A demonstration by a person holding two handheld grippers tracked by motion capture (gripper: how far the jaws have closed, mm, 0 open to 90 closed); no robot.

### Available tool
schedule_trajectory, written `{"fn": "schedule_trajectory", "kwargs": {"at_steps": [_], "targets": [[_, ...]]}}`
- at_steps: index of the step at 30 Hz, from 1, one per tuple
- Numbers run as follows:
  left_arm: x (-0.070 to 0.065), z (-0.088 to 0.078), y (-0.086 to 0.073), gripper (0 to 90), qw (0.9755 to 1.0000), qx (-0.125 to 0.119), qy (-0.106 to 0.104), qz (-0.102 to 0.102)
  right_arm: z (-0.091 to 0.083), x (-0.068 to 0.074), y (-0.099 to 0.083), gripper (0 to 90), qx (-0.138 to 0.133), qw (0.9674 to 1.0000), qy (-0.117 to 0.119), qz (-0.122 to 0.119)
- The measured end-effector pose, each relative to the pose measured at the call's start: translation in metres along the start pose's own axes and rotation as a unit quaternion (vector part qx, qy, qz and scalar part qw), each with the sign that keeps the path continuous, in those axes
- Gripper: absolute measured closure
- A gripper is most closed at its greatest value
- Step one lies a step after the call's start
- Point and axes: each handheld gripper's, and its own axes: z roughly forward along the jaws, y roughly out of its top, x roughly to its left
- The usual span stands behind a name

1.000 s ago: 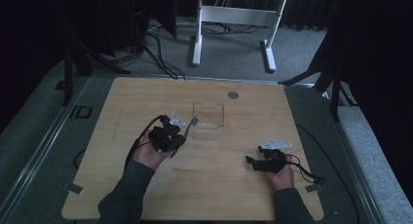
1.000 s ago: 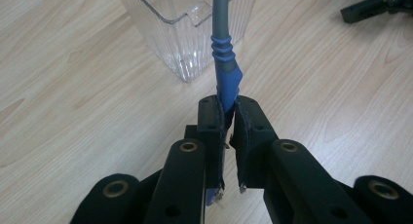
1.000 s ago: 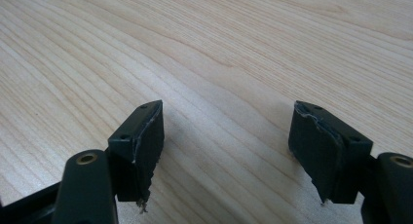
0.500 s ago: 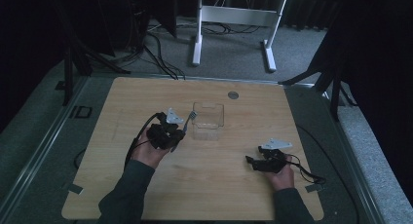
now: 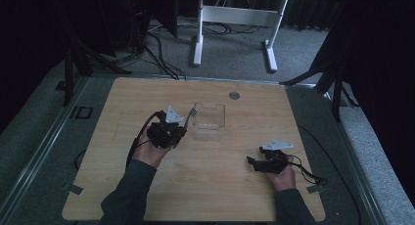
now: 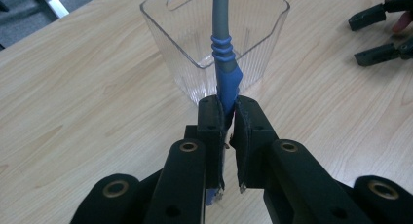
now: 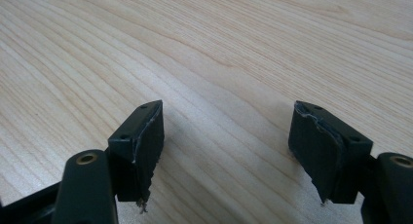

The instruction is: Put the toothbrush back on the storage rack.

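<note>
The left gripper (image 6: pixel 228 117) clamped the blue handle of a fork (image 6: pixel 225 73), whose grey stem rose ahead against the clear container (image 6: pixel 253 34) on the table (image 5: pixel 147 195). The right gripper (image 7: pixel 226 136) rested well apart, jaws wide.

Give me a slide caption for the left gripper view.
Left gripper clamps a fork's blue handle, its grey shaft rising before a clear plastic container.

High view above my side, looking forward and down over the whole bench (image 5: pixel 205 181), my left hand-held gripper (image 6: pixel 227 118) camera close along its jaws, sharing the clear container (image 6: pixel 214 34), right camera close over bare wood
</note>
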Motion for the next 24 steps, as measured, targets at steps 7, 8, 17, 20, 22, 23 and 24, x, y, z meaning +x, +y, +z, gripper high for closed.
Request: {"fn": "schedule_trajectory", "kwargs": {"at_steps": [7,8,17,20,22,23,24], "targets": [[-0.0003,0.0,0.0004,82.2,0.9999,-0.012,0.008,0.003,0.0,0.0,0.0,28.5,0.0,1.0,0.0,0.0],[-0.0004,-0.0004,0.0006,82.2,0.9999,-0.014,0.01,0.003,0.0,0.0,0.0,28.5,0.0,1.0,0.0,0.0],[0.0007,-0.0019,0.0014,82.2,0.9993,-0.032,0.017,0.002,0.0,0.0,0.0,28.5,0.0,1.0,0.0,0.0],[0.0005,-0.0016,0.0019,82.2,0.9992,-0.035,0.017,0.002,0.0,0.0,0.0,28.5,0.0,1.0,0.0,0.0],[0.0005,-0.0014,0.0022,82.2,0.9992,-0.036,0.018,0.003,0.0,0.0,0.0,28.5,0.0,1.0,0.0,0.0],[0.0005,-0.0014,0.0022,82.2,0.9992,-0.036,0.018,0.003,0.0,0.0,0.0,28.5,0.0,1.0,0.0,0.0],[0.0005,-0.0013,0.0027,82.2,0.9991,-0.039,0.017,0.003,0.0,0.0,0.0,28.5,0.0,1.0,0.0,0.0]]}}
